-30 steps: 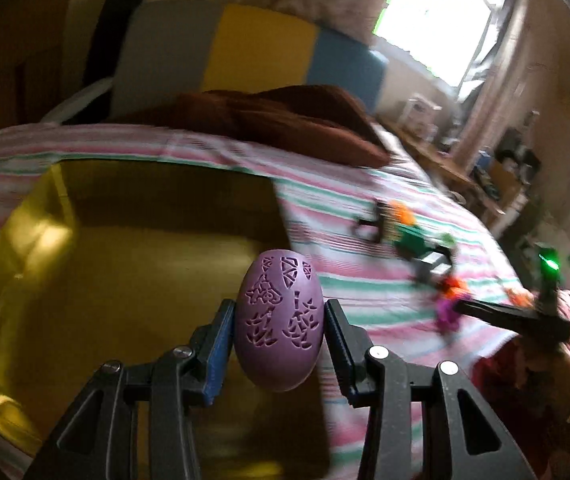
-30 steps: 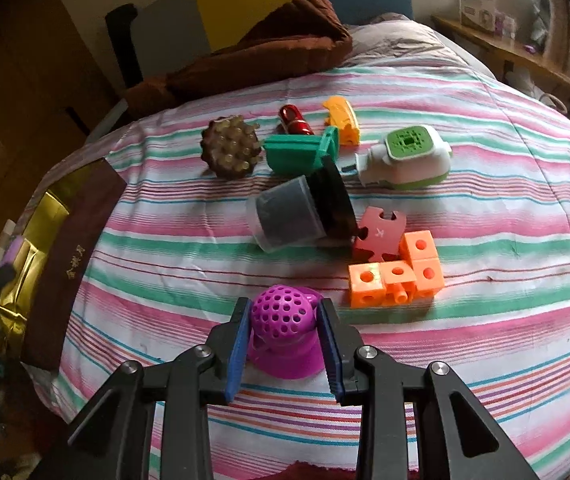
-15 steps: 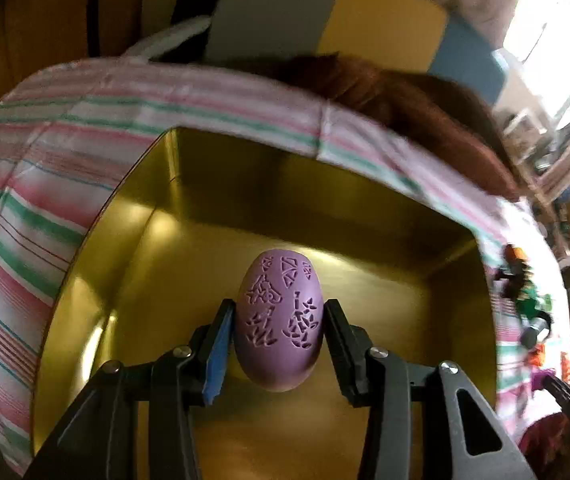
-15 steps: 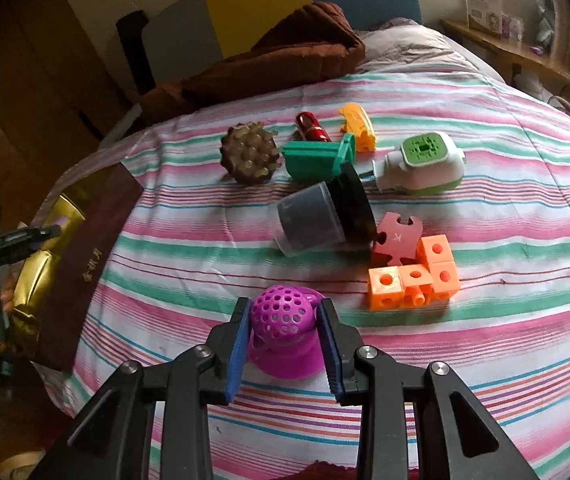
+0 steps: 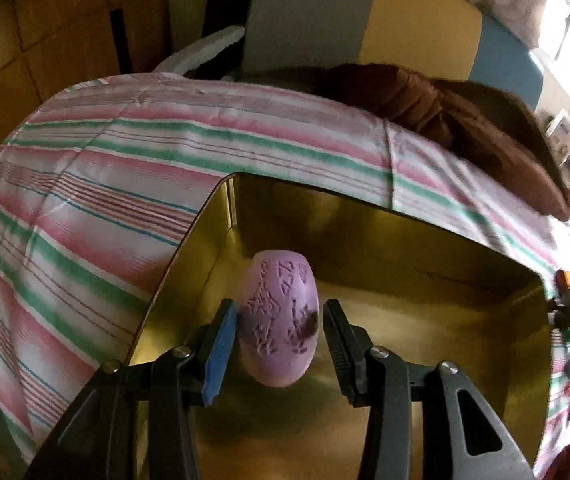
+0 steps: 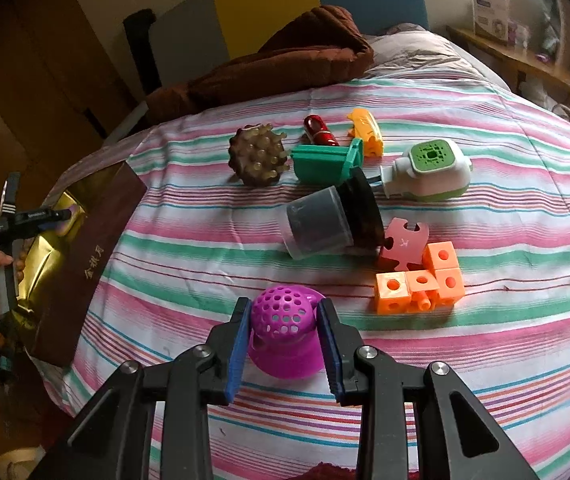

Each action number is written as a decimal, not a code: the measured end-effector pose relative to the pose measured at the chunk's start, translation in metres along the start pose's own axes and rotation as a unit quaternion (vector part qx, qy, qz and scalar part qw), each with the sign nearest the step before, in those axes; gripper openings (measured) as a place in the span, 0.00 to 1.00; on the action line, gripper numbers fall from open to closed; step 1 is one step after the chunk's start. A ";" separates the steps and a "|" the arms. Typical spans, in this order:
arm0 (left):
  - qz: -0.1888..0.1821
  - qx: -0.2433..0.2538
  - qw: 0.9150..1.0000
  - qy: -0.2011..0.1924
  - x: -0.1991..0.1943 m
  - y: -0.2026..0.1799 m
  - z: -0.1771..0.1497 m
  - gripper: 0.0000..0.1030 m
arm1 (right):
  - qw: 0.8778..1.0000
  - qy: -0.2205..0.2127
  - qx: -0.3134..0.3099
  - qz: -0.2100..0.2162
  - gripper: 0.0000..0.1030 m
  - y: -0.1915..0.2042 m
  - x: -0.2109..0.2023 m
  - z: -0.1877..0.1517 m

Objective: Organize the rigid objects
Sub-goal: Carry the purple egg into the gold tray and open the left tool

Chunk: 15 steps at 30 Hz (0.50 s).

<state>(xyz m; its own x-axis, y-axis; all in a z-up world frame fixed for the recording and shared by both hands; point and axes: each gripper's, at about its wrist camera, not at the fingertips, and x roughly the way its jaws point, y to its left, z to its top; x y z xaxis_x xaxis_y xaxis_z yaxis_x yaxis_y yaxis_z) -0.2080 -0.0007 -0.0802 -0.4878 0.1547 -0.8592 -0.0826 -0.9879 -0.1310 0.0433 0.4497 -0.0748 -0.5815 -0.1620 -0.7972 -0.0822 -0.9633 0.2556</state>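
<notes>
Both wrist views look steeply down, sharing the gold box (image 5: 425,248).

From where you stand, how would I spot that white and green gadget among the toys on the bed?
Start at the striped bedspread and find the clear jar lying on its side with a black lid. Just behind it to the right lies the white and green gadget, the only white thing in the pile, with a square green grille on top.

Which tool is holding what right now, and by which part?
Right tool: shut on the magenta perforated plastic dome toy, pads on the dome's two sides. Left tool: jaws opening; lilac embossed egg sits between them over the gold box, right pad clear.
</notes>
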 end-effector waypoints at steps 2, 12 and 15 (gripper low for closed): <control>-0.010 -0.015 1.000 -0.010 -0.010 0.001 -0.002 0.45 | 1.000 0.002 -0.004 0.001 0.33 0.002 0.001 0.000; -0.105 -0.067 0.990 -0.072 -0.073 0.002 -0.070 0.46 | 0.999 0.022 0.020 0.028 0.33 0.015 0.015 -0.004; -0.104 -0.045 0.990 -0.085 -0.083 -0.010 -0.087 0.46 | 0.999 0.022 0.019 0.046 0.33 0.029 0.019 -0.001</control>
<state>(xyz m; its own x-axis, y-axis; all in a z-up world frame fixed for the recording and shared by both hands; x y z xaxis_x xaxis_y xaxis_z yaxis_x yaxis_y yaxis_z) -0.0907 -0.0044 -0.0503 -0.6085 0.3465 -0.7139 -0.1221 -0.9298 -0.3473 0.0306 0.4188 -0.0830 -0.5524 -0.2593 -0.7922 -0.0618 -0.9350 0.3491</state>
